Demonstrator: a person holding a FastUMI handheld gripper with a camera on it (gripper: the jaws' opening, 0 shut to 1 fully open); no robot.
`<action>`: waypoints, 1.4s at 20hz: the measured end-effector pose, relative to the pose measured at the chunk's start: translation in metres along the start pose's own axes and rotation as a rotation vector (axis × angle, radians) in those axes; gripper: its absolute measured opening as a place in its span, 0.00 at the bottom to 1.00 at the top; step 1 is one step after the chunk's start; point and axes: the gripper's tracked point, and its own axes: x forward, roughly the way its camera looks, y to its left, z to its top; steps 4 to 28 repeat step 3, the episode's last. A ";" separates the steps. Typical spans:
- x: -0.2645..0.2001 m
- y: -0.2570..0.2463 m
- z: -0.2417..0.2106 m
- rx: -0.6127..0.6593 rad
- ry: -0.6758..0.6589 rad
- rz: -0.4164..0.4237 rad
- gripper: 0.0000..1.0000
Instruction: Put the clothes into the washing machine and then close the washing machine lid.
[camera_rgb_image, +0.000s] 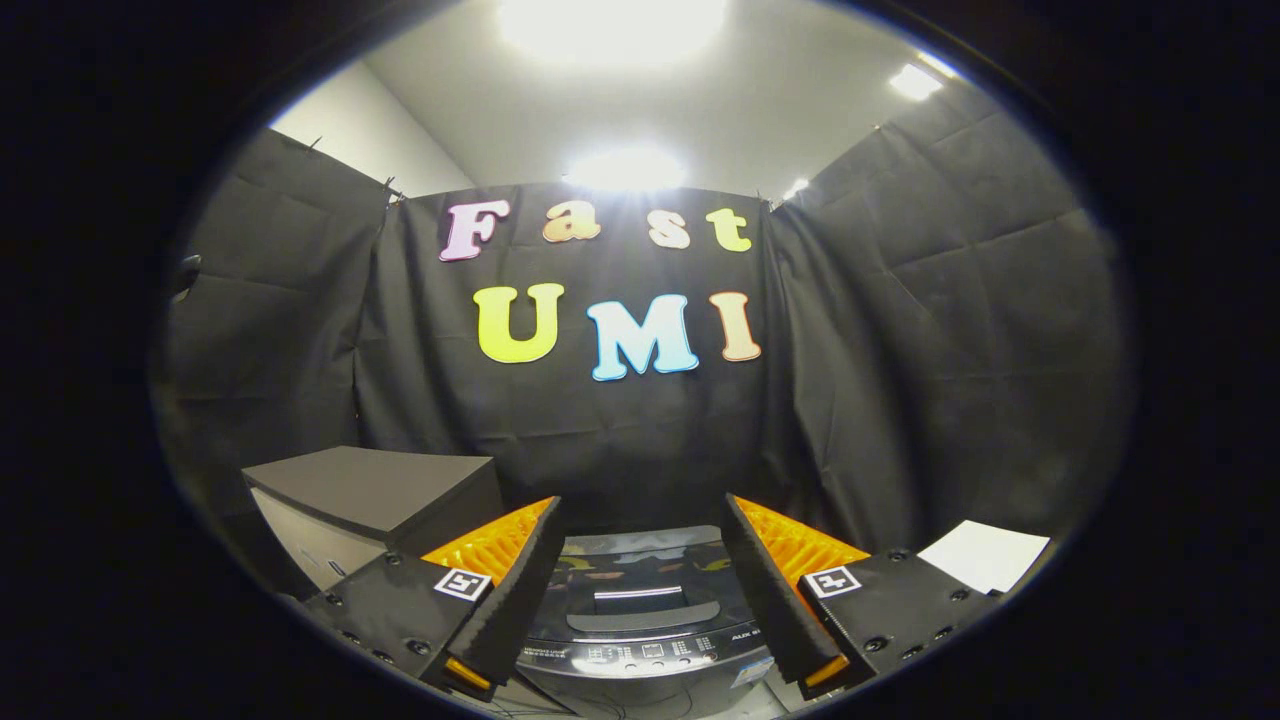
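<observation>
- Glossy dark plastic marks the top of the washing machine (640, 625), which sits low between the two fingers of the gripper (640, 530) and just beyond their tips.
- Both fingers stand spread wide apart, with nothing between them and nothing touching either one; the gripper holds no object.
- Each finger carries a small square black-and-white marker near its base.
- A row of controls runs along the near edge of the washing machine, closest to the camera.
- Past the controls lies the lid (640, 590), which appears to be down and flat, with a recessed handle at its middle; the overhead lights reflect in its shiny surface.
- No clothes can be made out on or around the machine from this angle.
- Left of the machine, beside the left finger, stands a grey box (370, 490) with a flat dark top and a paler front.
- Right of the machine, beyond the right finger, lies a white sheet of paper (985, 555).
- Black cloth (950, 350) hangs behind all of this as the far wall and the sides of the booth.
- Above the cloth, bright ceiling lights (625, 168) glare against a pale ceiling.
</observation>
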 end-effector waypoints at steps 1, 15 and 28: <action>-0.001 0.002 -0.001 -0.006 -0.002 0.004 0.98; 0.001 0.003 -0.002 -0.022 -0.003 -0.002 0.98; 0.001 0.003 -0.002 -0.022 -0.003 -0.002 0.98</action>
